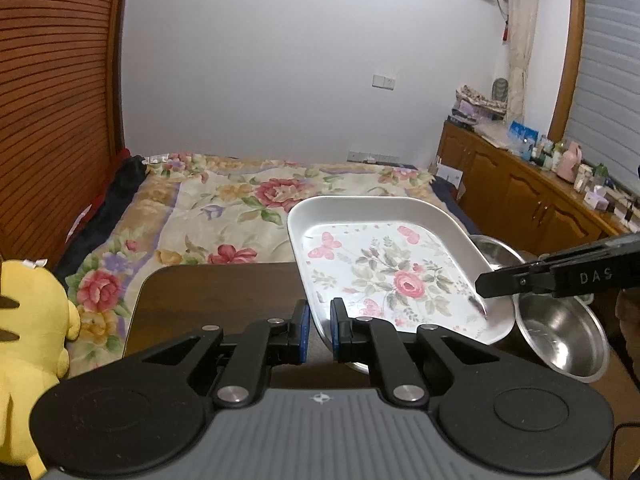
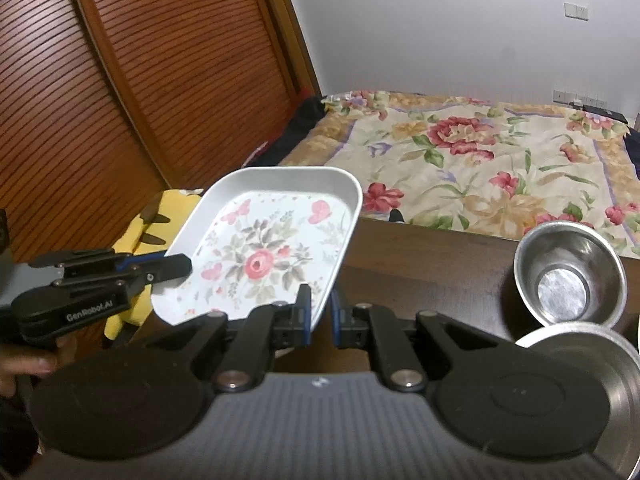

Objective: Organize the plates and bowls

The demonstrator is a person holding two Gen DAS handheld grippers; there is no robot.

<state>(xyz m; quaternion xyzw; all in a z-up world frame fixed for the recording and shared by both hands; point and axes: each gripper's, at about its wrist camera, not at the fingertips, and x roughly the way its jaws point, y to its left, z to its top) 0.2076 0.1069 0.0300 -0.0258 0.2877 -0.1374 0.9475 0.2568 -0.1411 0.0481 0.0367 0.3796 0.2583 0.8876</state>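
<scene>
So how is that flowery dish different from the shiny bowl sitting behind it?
The flowery dish is white, shallow and roughly rectangular with rounded corners, printed with roses and butterflies; the steel bowl is round, deeper, plain bare metal. The dish is lifted and tilted, pinched at its rim by the left gripper and the right gripper; the bowl rests upright on the dark table, untouched. Both are empty.

We see only part of the yellow plush toy (image 1: 28,344), cut off at the left edge. A larger steel bowl (image 2: 592,364) runs off the right edge. The floral tray (image 1: 384,272) hides part of another steel bowl (image 1: 560,336). The dresser's small bottles (image 1: 560,156) are too tiny to identify.
</scene>
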